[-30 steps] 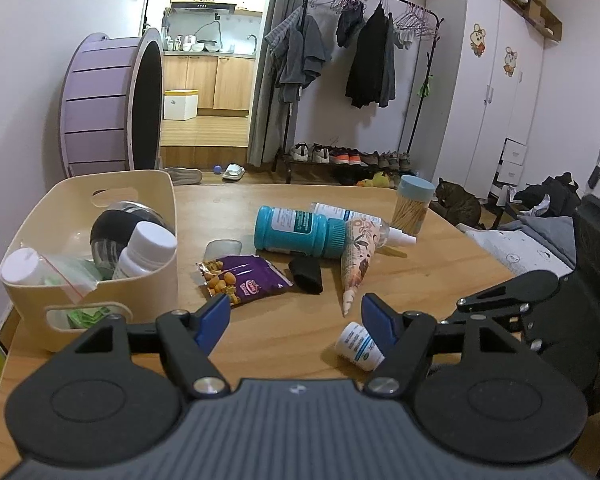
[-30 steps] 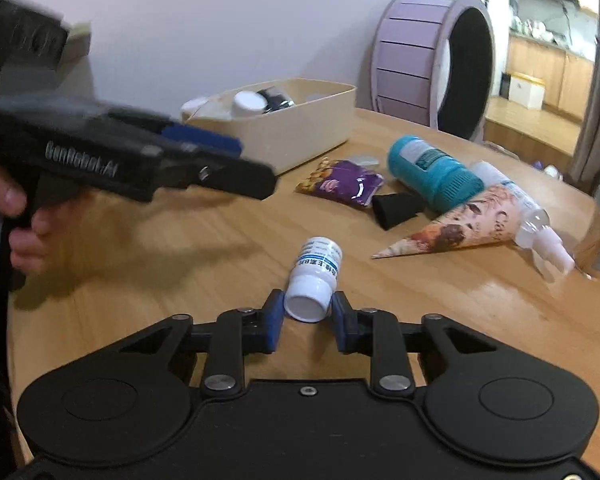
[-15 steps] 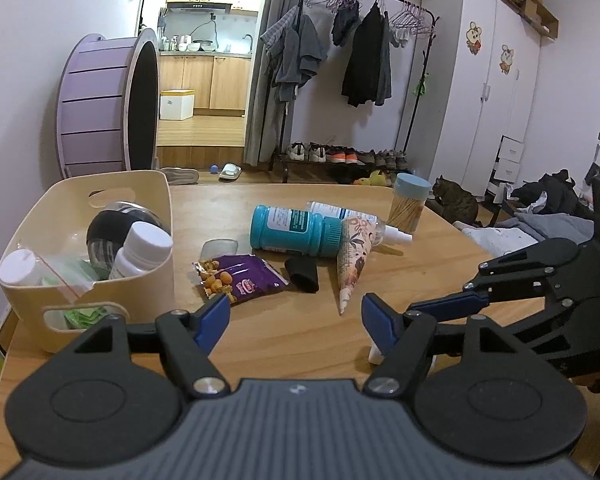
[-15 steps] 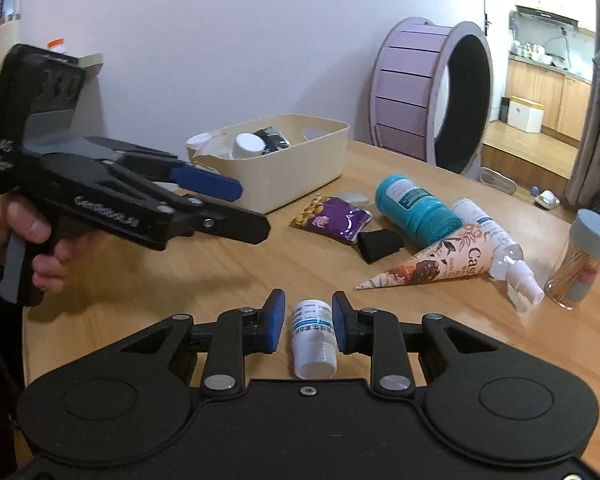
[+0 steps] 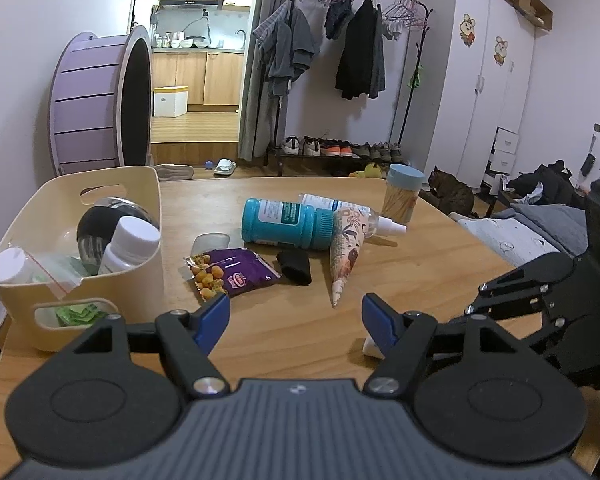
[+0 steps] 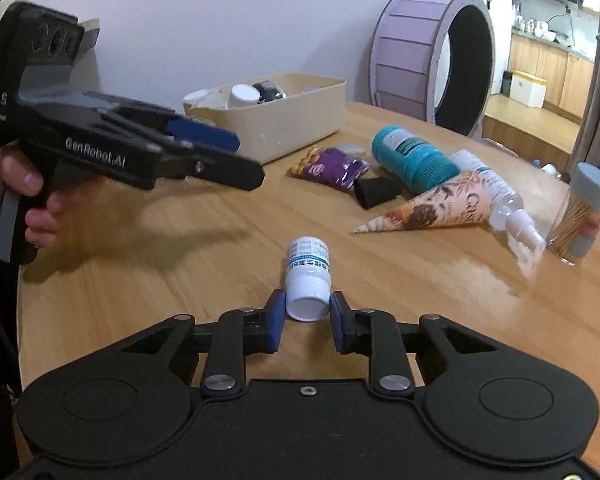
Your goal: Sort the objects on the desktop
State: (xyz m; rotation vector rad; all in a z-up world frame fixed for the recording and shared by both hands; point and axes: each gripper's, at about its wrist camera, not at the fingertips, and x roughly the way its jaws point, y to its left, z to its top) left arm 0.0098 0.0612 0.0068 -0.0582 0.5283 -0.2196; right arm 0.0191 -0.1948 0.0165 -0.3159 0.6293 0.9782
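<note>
My right claw (image 6: 303,313) brackets the white bottle (image 6: 308,280) lying low centre on the tabletop (image 6: 180,248); contact looks likely, can't confirm. Left claw (image 5: 295,318) spread wide, empty.

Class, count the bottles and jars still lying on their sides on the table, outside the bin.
3: the small white bottle between the right gripper's jaws, the teal jar mid-table, and the clear spray bottle behind it. More may be hidden.
</note>
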